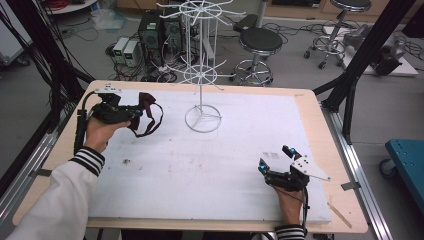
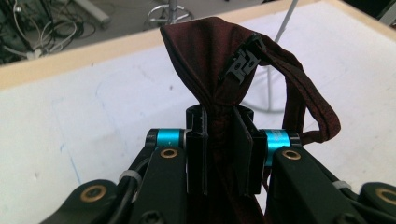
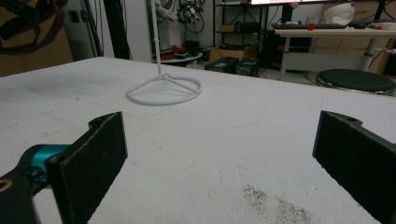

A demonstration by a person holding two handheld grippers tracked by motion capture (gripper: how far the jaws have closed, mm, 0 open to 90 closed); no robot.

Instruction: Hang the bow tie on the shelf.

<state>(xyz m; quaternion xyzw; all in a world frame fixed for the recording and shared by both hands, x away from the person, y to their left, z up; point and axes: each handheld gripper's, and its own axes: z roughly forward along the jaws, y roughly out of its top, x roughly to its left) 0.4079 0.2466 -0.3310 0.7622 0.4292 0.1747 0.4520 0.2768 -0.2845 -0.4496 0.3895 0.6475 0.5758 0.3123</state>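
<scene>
A dark maroon bow tie (image 1: 145, 101) with a thin neck strap (image 1: 154, 121) hangs just above the white mat at the back left. My left gripper (image 1: 134, 114) is shut on it. In the left gripper view the jaws pinch the bow tie (image 2: 201, 56) at its middle; its black clip (image 2: 242, 59) and strap loop (image 2: 322, 116) stick out beyond the left gripper (image 2: 219, 122). A white wire display stand (image 1: 202, 75) rises at the middle back, its ring base (image 3: 163, 91) on the mat. My right gripper (image 1: 275, 158) rests low at the front right, open and holding nothing (image 3: 224, 135).
A white foam mat (image 1: 210, 165) covers most of the wooden table (image 1: 320, 125). Black frame posts (image 1: 360, 55) stand at both sides. Stools (image 1: 259, 42), computers and cables lie on the floor behind. A blue cart (image 1: 407, 155) sits at the right.
</scene>
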